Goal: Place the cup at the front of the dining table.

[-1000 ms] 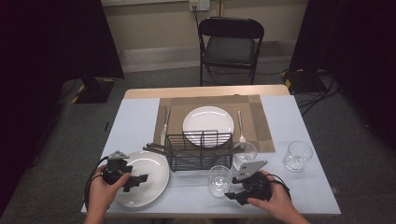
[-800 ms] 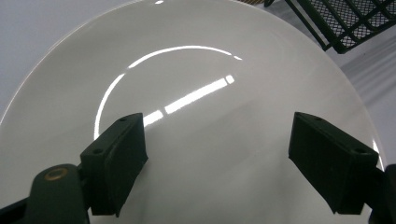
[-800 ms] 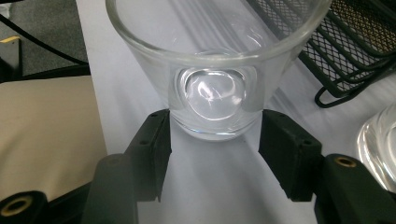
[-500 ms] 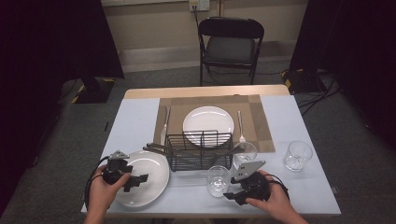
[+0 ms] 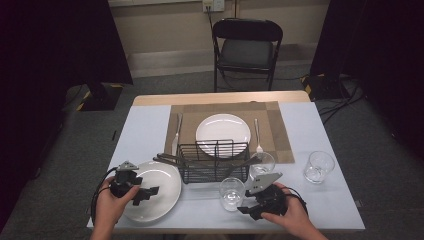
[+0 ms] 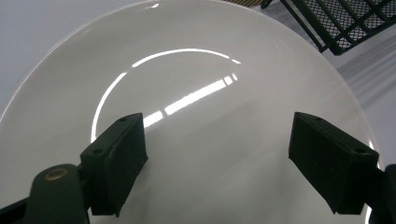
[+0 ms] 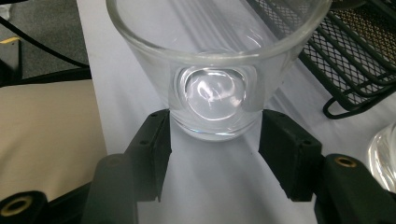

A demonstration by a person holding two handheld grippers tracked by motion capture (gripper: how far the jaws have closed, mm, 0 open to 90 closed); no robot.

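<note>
Your right gripper (image 5: 248,207) sits low at the near edge of the tabletop (image 5: 325,200), jaws spread either side of the base of a clear drinking glass (image 5: 232,193). In the right gripper view the glass (image 7: 215,70) stands upright between the jaws, which flank its foot closely; whether the pads touch it is hard to tell. Its rim is cut off by the top of that view.

Your left gripper (image 5: 145,192) hovers over the near white plate (image 5: 165,177) at the tabletop's near-left corner, jaws wide and holding nothing; in the left gripper view the plate (image 6: 196,140) lies beneath them.

Just behind the glass stands a black wire basket (image 5: 214,161) with dark utensil handles poking out to its left. A second glass (image 5: 262,163) sits just beside the basket's right end, close to your right gripper, and a third glass (image 5: 318,166) stands farther right. Behind the basket, a brown placemat (image 5: 280,125) carries another white plate (image 5: 222,131), partly hidden by the basket, with a knife (image 5: 177,131) to its left and a fork (image 5: 258,135) to its right.
</note>
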